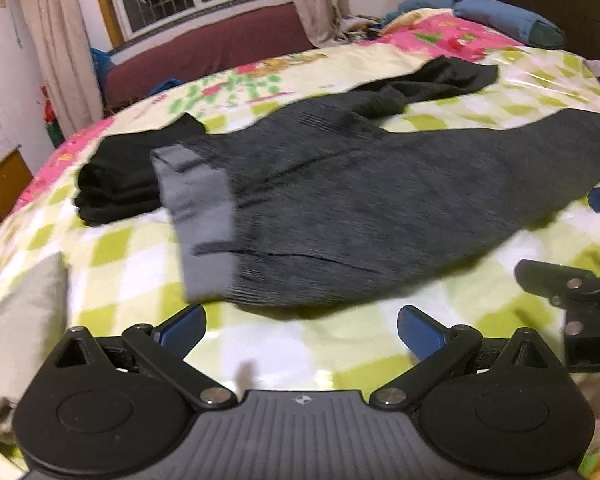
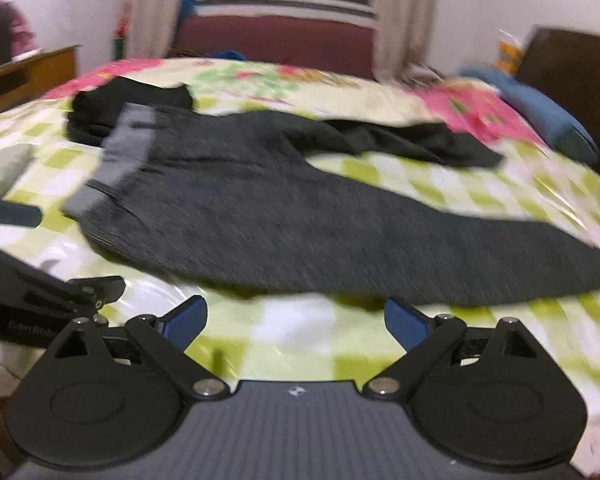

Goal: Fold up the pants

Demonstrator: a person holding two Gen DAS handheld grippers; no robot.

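Pants lie unfolded on bedspread; both tools gape empty.

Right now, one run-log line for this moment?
pants flat on bed, unfolded | left gripper open | right gripper open | neither touching pants

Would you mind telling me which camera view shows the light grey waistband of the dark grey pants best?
The left wrist view: the light grey waistband of the dark grey pants appears large and nearly face-on, belt loops visible. In the right wrist view the waistband is smaller, oblique and more blurred.
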